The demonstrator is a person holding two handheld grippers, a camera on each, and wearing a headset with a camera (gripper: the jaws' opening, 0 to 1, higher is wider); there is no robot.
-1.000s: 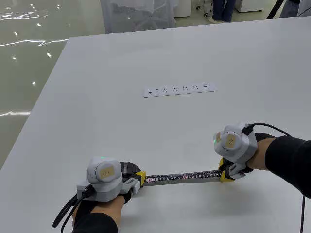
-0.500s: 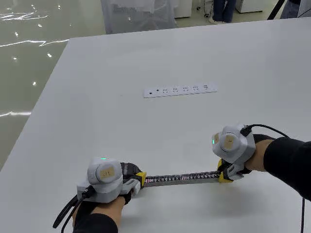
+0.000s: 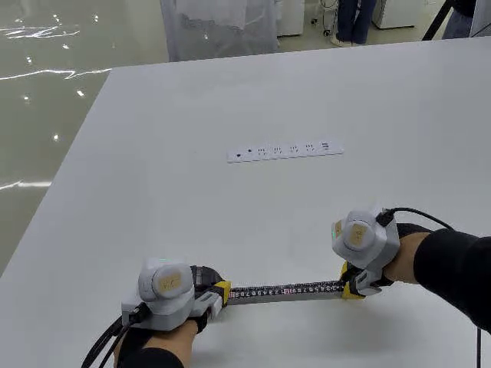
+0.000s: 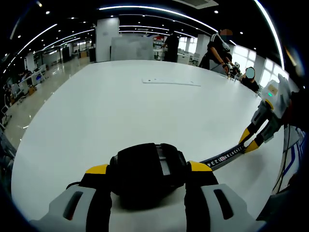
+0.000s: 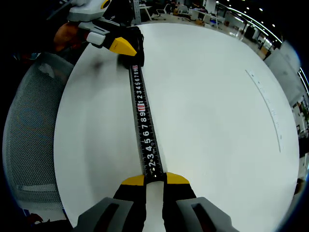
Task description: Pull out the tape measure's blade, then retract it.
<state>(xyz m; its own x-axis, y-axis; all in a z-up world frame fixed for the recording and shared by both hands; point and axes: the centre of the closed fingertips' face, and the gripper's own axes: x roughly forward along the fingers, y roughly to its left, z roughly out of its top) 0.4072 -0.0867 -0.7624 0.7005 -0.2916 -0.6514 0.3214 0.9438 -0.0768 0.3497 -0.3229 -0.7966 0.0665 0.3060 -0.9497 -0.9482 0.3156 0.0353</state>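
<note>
In the head view, my left gripper (image 3: 212,296) sits at the near edge of the white table (image 3: 230,215), its jaws closed around the black tape measure's case (image 3: 202,277). The right gripper (image 3: 351,290) is off to the right, pinching the free end of the blade (image 3: 284,291). The blade lies flat on the table as a straight strip between the two, and a power strip (image 3: 284,149) lies well beyond them. In the left gripper view, the case fills the space between my yellow-tipped jaws, which are spread to its width and grip it on both sides. The blade leaves the case toward the right gripper at the right. In the right gripper view, my jaws are drawn in narrow on the blade's tip, and the printed numbers run away toward the case at the top. I judge the pull-out partly or fully done, since a fair length is already out. The retraction is not yet begun.
</note>
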